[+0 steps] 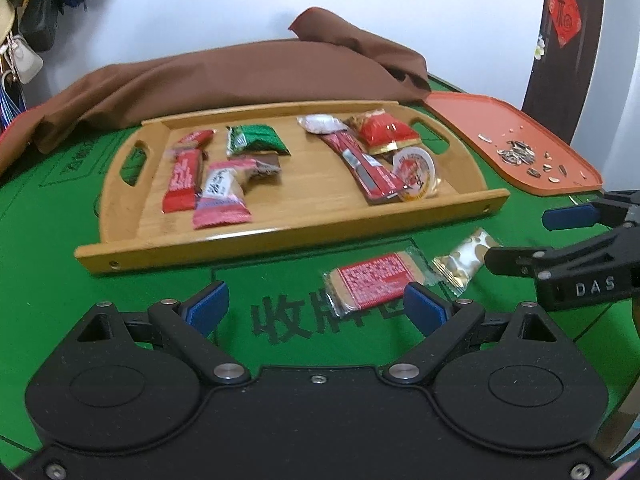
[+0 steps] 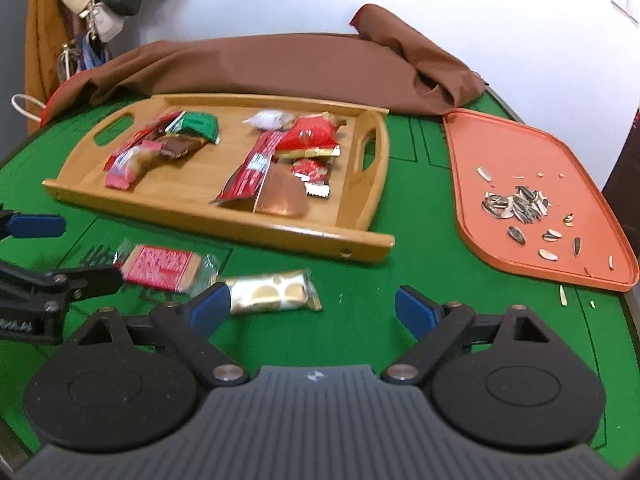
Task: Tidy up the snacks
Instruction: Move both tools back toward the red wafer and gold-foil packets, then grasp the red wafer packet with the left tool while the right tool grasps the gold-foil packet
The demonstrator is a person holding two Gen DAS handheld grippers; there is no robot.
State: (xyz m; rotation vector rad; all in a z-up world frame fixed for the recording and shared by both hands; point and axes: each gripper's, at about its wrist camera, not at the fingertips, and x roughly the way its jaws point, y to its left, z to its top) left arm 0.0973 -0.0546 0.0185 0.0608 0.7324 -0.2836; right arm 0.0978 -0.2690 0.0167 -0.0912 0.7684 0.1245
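Note:
A wooden tray [image 1: 280, 232] [image 2: 224, 222] on the green table holds several wrapped snacks. Two snacks lie on the felt in front of it: a red cracker packet [image 1: 372, 282] [image 2: 164, 270] and a gold-and-white bar [image 1: 460, 264] [image 2: 272, 294]. My left gripper [image 1: 316, 308] is open and empty, its right pad beside the cracker packet. My right gripper [image 2: 314, 306] is open and empty, its left pad next to the gold bar. Each gripper shows in the other's view: the right one [image 1: 532, 236], the left one [image 2: 72, 248].
An orange tray [image 1: 516, 144] [image 2: 532, 200] with sunflower seeds and husks sits at the right. A brown cloth [image 1: 240, 76] [image 2: 280, 68] is bunched behind the wooden tray. Bags hang on the wall at far left.

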